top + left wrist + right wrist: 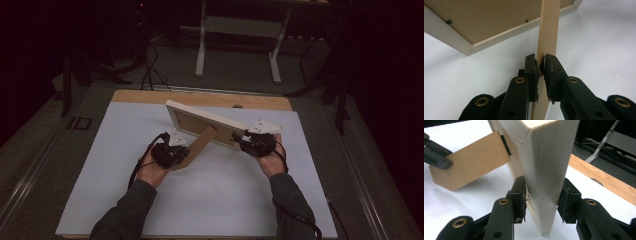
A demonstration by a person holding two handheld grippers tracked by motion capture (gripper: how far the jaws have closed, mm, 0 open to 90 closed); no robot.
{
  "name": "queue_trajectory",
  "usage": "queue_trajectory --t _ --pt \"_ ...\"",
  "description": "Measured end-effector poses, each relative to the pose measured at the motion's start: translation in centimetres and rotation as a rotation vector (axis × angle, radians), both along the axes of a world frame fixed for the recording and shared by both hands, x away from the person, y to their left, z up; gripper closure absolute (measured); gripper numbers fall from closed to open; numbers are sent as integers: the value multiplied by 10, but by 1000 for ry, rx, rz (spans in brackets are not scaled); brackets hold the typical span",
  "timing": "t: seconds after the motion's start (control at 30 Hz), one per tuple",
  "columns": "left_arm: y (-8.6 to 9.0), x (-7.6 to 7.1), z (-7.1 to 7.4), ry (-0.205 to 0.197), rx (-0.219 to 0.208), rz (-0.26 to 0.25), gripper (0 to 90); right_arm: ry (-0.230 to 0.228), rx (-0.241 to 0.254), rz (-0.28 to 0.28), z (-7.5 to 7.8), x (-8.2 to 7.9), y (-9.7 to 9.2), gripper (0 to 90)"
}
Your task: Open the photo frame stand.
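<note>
A pale wooden picture frame is held tilted above the white tabletop, its brown back panel facing me. Its brown fibreboard stand swings out from the back toward the lower left. My left gripper is shut on that stand, the pads pinching its thin edge at the left gripper. My right gripper holds the frame's right end. In the right gripper view the frame's thick edge stands between the pads of the right gripper, which press on both of its sides. The stand shows there too.
The table's wooden far edge has a small hole. Beyond it, a white metal desk frame and cables sit on the dark floor. The person's forearms rest over the near half of the white surface.
</note>
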State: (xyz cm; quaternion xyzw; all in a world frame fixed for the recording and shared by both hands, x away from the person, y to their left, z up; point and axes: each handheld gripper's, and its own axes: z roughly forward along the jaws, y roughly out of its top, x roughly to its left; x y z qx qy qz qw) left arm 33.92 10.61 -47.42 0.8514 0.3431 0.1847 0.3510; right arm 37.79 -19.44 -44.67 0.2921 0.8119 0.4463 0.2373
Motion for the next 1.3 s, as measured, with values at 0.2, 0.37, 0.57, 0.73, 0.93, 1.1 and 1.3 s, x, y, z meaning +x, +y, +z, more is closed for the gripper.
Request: queue_trajectory --t 0.2,0.37,0.57,0.73,0.93,1.1,1.3 --pt "0 -2 -3 6 -4 -7 826 22 25 16 -1 -1 -2 607" --pt "2 -5 -3 15 -28 -13 830 31 30 23 -2 -2 -3 579" --pt "3 -8 -3 33 -48 -18 835 38 35 24 -4 -3 -3 559" --pt "3 -11 -6 41 -50 -23 839 46 28 25 -6 -5 -5 539" --pt "4 -13 -8 57 -66 -24 842 51 37 25 -8 -7 -8 520" --pt "5 -14 -10 61 -72 -21 842 57 40 24 -9 -8 -10 509" --pt "5 -14 -10 61 -74 -13 815 61 44 25 -12 -9 -12 502"
